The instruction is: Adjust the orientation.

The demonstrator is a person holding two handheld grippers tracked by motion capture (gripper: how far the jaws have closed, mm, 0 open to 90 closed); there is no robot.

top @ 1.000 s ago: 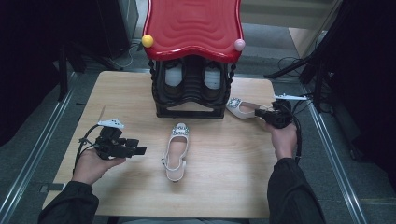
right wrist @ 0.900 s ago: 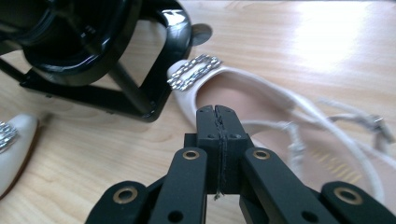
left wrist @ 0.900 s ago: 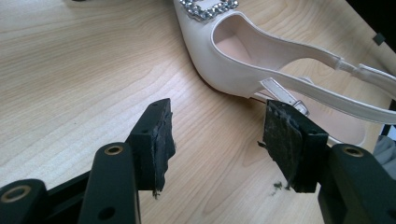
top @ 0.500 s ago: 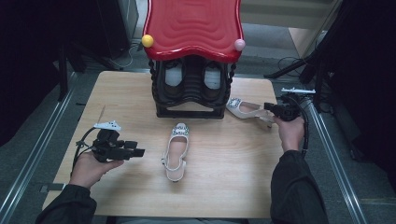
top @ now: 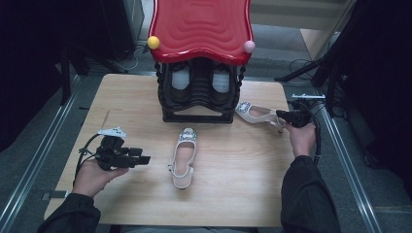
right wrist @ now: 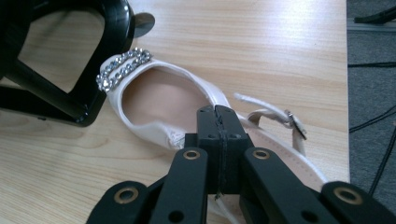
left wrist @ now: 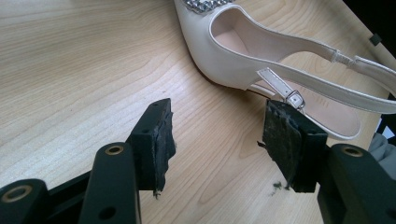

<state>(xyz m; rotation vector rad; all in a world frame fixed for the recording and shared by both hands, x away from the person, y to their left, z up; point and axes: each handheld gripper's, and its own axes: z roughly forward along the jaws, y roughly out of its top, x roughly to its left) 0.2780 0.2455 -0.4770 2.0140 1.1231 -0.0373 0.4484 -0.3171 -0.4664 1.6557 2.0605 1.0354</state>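
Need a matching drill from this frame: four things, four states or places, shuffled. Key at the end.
Things:
1. left gripper
2. right gripper
3. middle shoe
4. shoe rack

States or places:
A. jaws pressed together on the side wall of the right-hand shoe
B. red top, black frame, at the table's far edge
C. jaws apart, nothing between them
D. lying free on the table, toe toward the rack

Pairs: 1-C, 2-A, 3-D, 4-B

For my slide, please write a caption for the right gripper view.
Right gripper, jaws shut, over a white slingback shoe with rhinestone trim on the wooden table.
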